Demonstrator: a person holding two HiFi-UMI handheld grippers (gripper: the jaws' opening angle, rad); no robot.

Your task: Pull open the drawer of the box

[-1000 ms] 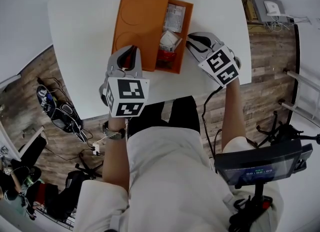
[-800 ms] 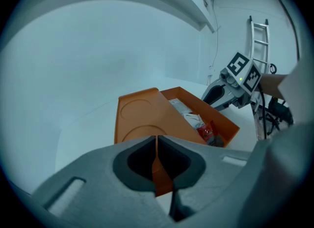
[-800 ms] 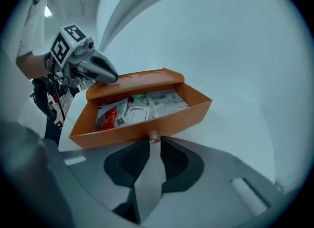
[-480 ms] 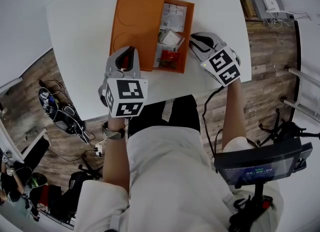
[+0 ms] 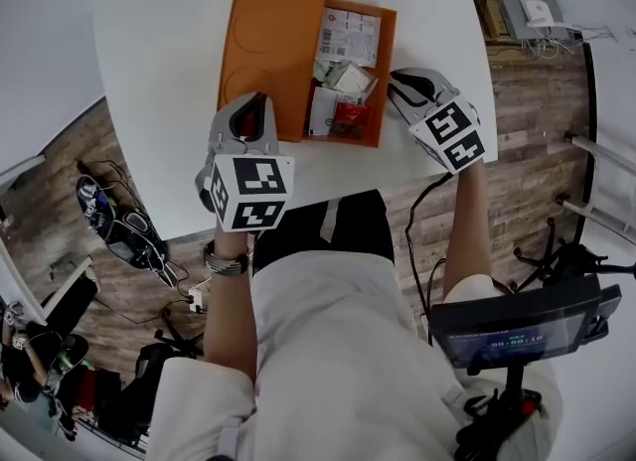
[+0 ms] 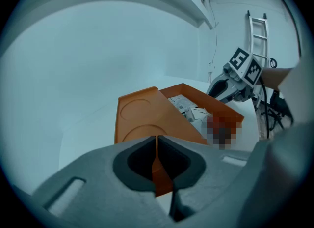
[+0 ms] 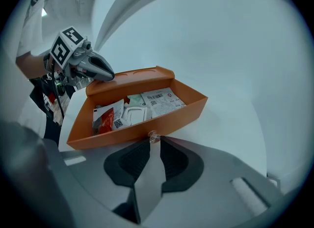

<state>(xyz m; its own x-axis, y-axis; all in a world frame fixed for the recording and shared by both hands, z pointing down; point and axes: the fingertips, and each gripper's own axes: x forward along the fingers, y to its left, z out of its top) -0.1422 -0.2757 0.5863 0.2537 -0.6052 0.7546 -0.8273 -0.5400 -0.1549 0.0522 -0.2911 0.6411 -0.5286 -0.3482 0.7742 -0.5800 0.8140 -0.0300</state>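
Note:
An orange box (image 5: 270, 47) lies on the white table (image 5: 149, 62), and its drawer (image 5: 386, 72) stands pulled out to the right. In the drawer lie paper packets (image 5: 348, 37) and a red packet (image 5: 350, 119). My right gripper (image 5: 396, 81) is at the drawer's front wall (image 7: 162, 119). It is shut on the small clear knob (image 7: 153, 135), which sits between its fingertips, and its jaws have just closed a little more. My left gripper (image 5: 254, 101) is shut on the box's near edge (image 6: 158, 165), with orange showing between its jaws.
The table's near edge (image 5: 318, 186) runs just behind both grippers. To the right of the drawer is bare tabletop (image 7: 230, 74). Cables and gear (image 5: 119, 221) lie on the wood floor at the left. A stand with a screen (image 5: 512, 335) is at the lower right.
The drawer has slid farther out to the right, showing more of its contents. My right gripper moved right with it. The left gripper and the box stayed in place.

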